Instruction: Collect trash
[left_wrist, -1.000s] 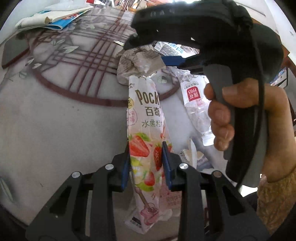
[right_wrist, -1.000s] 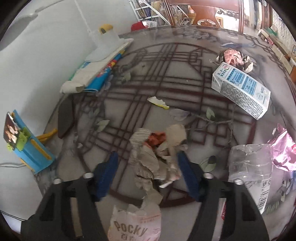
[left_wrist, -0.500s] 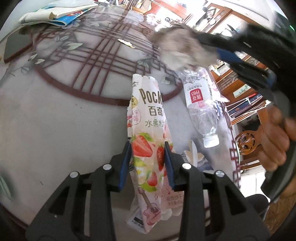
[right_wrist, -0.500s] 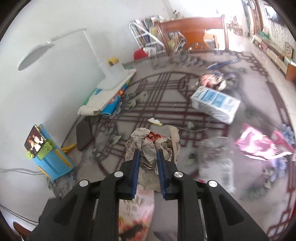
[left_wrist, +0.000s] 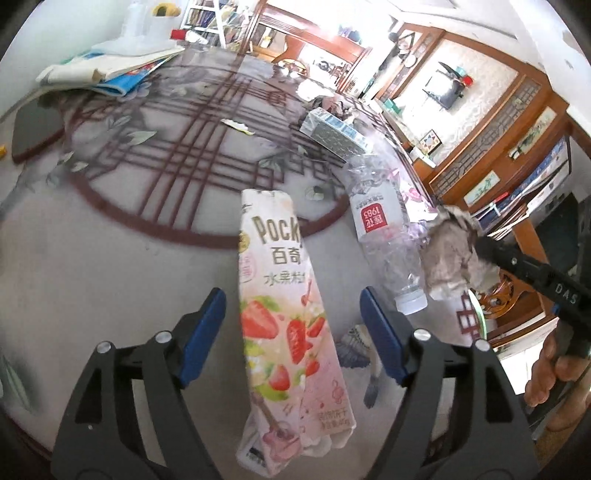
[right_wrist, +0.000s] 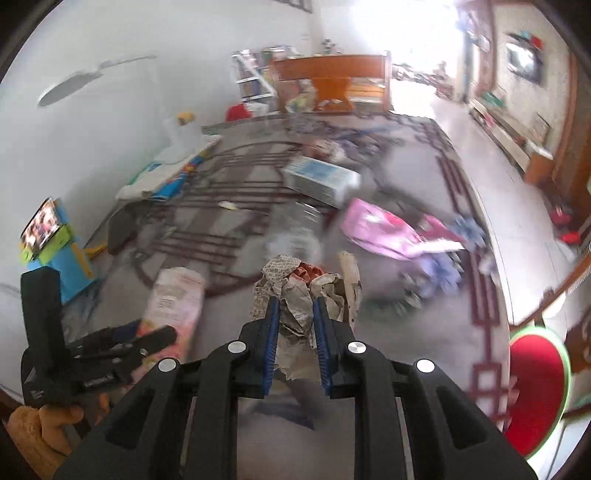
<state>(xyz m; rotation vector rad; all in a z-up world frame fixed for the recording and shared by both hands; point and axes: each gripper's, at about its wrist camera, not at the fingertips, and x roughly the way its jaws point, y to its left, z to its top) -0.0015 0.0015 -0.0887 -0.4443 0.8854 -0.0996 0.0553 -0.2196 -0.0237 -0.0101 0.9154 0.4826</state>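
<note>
A pink Pocky box (left_wrist: 284, 317) with strawberries lies on the patterned table between the spread fingers of my left gripper (left_wrist: 291, 325), which is open and not touching it. My right gripper (right_wrist: 295, 325) is shut on a crumpled newspaper wad (right_wrist: 303, 291) and holds it above the table near the right edge. The wad also shows in the left wrist view (left_wrist: 450, 254), with the right gripper's black body behind it. In the right wrist view the Pocky box (right_wrist: 177, 299) lies at the lower left by the left gripper.
A crushed clear bottle (left_wrist: 384, 236) with a red label lies right of the box. A blue-and-white milk carton (left_wrist: 332, 133), a pink wrapper (right_wrist: 384, 229), a yellow scrap (left_wrist: 236, 125) and stacked papers (left_wrist: 107, 70) lie farther off. A red stool (right_wrist: 535, 384) stands beside the table.
My left gripper has opened and let go of the Pocky box. My right gripper closed on the newspaper wad, lifted it and carried it to the right, off toward the table's edge.
</note>
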